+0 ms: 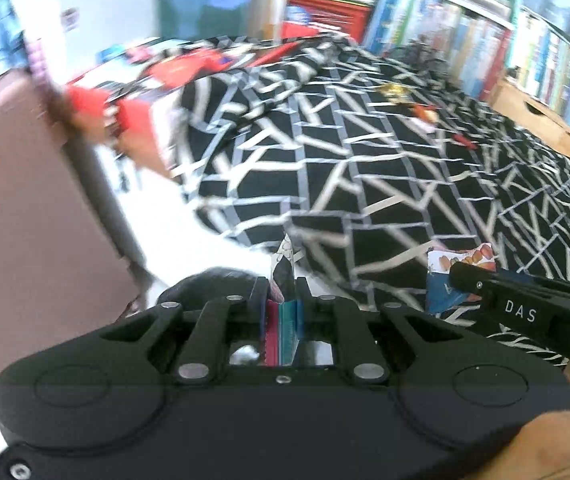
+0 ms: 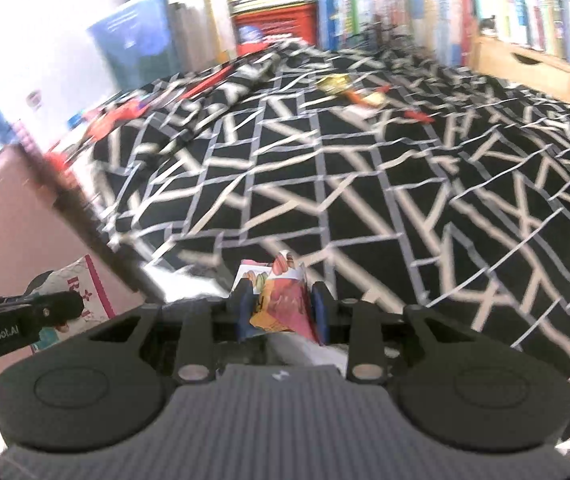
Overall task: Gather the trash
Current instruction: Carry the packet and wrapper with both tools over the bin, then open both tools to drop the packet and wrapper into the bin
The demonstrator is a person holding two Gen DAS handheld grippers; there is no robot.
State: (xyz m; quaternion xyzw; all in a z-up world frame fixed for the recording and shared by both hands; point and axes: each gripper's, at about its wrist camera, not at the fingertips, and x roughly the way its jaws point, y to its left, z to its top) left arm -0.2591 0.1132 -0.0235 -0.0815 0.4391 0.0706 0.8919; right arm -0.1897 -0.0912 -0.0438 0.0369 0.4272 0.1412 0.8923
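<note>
Containers: a wooden shelf unit (image 2: 533,64) along the far side of the bed holds rows of upright books (image 1: 533,40), titles too blurred to read. A red crate-like box (image 2: 277,24) stands among the books beyond the far end of the bed; its contents cannot be made out. A pinkish-brown cabinet (image 1: 17,216) stands to the left of the bed.

Writing: "DAS" is printed on the side of the right claw as seen from the left wrist view. "GenRobot.AI" is printed on the side of the left claw as seen from the right wrist view. Nothing on either wrapper can be read with confidence.

Left claw (image 1: 283,300): jaws drawn together, clamped on a flat white wrapper with pink and teal edging (image 1: 283,264), which stands up from between the fingers.

Right claw (image 2: 281,304): jaws partly apart, clamped on a crumpled snack wrapper with orange and white print (image 2: 281,296), which fills the gap between the blue pads (image 2: 319,308).

Remaining trash: a gold wrapper (image 2: 335,82), an orange-and-white scrap (image 2: 369,99) and a red scrap (image 2: 419,116) lie on the black-and-white patterned bedcover (image 2: 325,200), towards its far end, well apart from both claws. Both views are motion-blurred.
</note>
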